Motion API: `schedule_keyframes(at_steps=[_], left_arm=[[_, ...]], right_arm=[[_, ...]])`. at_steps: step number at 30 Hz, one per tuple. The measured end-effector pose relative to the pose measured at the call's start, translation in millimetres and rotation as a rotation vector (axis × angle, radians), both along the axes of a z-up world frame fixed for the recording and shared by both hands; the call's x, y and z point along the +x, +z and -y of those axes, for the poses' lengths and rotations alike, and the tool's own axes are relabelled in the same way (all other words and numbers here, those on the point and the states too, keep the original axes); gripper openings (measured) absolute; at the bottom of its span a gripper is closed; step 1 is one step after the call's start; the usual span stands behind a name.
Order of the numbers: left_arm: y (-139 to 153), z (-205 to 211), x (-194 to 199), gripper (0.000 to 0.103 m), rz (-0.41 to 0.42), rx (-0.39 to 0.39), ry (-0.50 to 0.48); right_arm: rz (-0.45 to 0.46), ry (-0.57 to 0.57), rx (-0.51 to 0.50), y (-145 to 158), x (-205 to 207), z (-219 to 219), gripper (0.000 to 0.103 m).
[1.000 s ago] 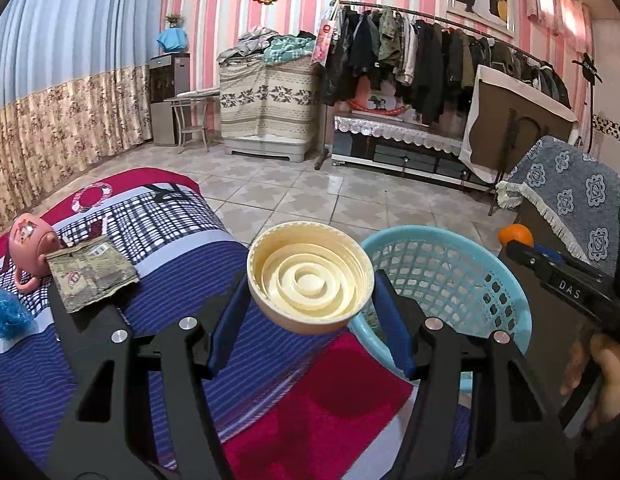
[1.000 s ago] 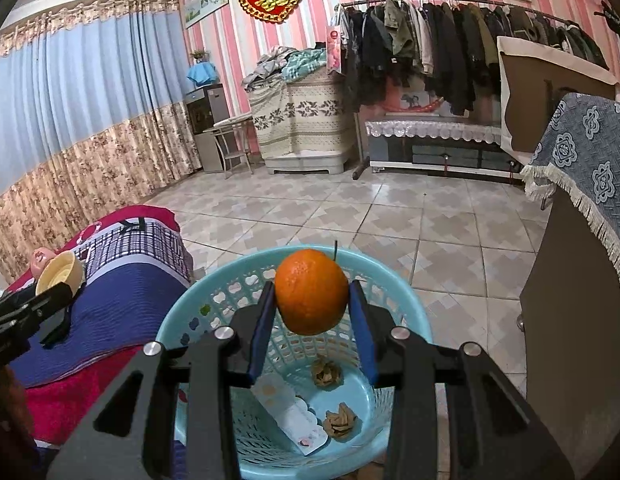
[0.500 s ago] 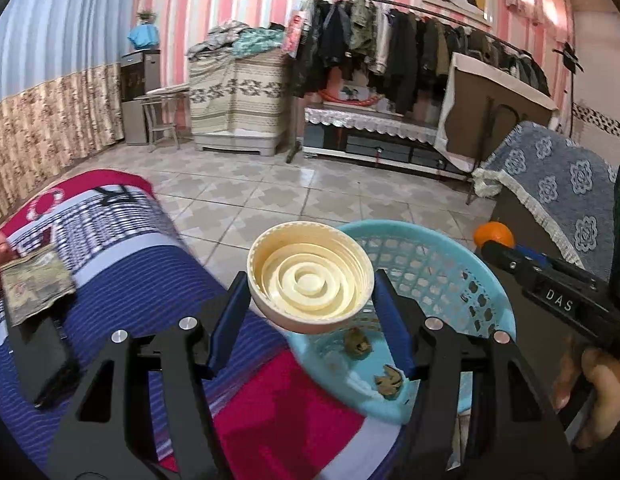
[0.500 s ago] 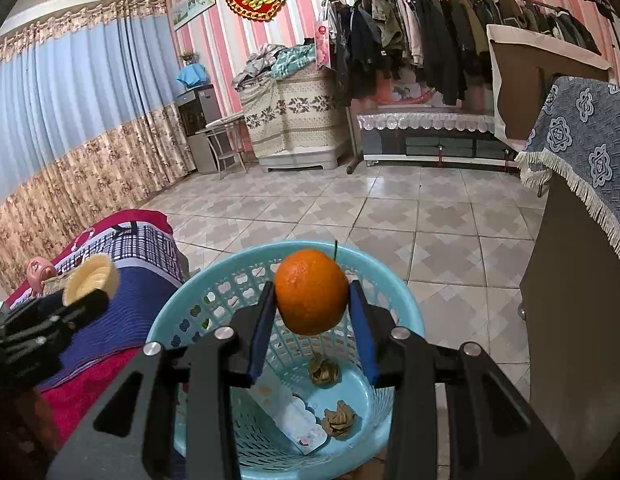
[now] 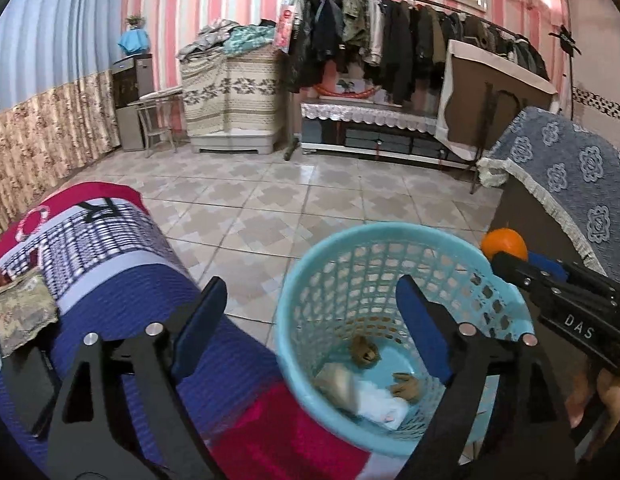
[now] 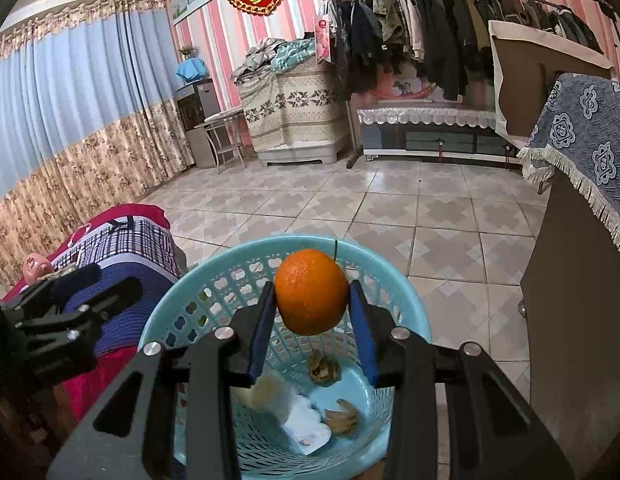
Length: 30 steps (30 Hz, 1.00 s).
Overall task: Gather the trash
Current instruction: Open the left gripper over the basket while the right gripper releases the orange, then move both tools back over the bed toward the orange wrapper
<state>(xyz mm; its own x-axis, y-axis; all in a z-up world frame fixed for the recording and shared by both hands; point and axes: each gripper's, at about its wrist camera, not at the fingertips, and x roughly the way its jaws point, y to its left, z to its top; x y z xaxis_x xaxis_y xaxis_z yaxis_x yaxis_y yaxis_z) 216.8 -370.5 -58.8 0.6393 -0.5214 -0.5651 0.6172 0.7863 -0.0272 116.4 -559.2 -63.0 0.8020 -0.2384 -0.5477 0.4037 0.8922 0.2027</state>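
1. Left gripper [image 5: 310, 328]: jaws opening, nothing between them; a blurred pale lid [image 5: 337, 381] sits low in the basket [image 5: 390, 236].
2. Right gripper [image 6: 312, 318]: clamped on an orange [image 6: 311, 291].
3. The orange hangs directly above the basket's mouth; release should drop it in.
4. A wrapper [image 5: 20, 316] lies on the bed, nearer the left gripper.
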Motion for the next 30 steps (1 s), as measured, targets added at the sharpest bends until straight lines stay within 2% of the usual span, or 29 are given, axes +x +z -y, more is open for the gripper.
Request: schedule_keyframes(at_steps=[6,13,17,19,23,30], left_arm=[[14.1,-32.1,-3.1,0.097,0.059,0.005,0.081],[18.4,-75.2,-9.7,0.097,0.08,0.024,0.153],[17.3,-102.4,-6.8,0.097,0.043,-0.002,0.197],[15.3,-111.8,-5.9,0.097,0.032,-0.006,0.214],[14.2,-126.8,-6.9,0.097,0.037,0.004,0.245],[17.8,-147.3,-9.8,0.097,0.056,-0.004,0.283]], right_arm=[[-0.012,0.022,-0.015,-4.2,10.3,-10.9,0.037],[-0.027,0.042,-0.042,-6.1,25.9,-28.1,0.04],[-0.031,0.035,-0.037,-11.2,32.1,-32.5,0.04],[-0.035,0.027,-0.038,-12.5,34.5,-34.9,0.046],[-0.013,0.02,-0.052,-6.7,34.1,-40.7,0.069],[0.003,0.01,-0.084,3.9,31.6,-47.7,0.089]])
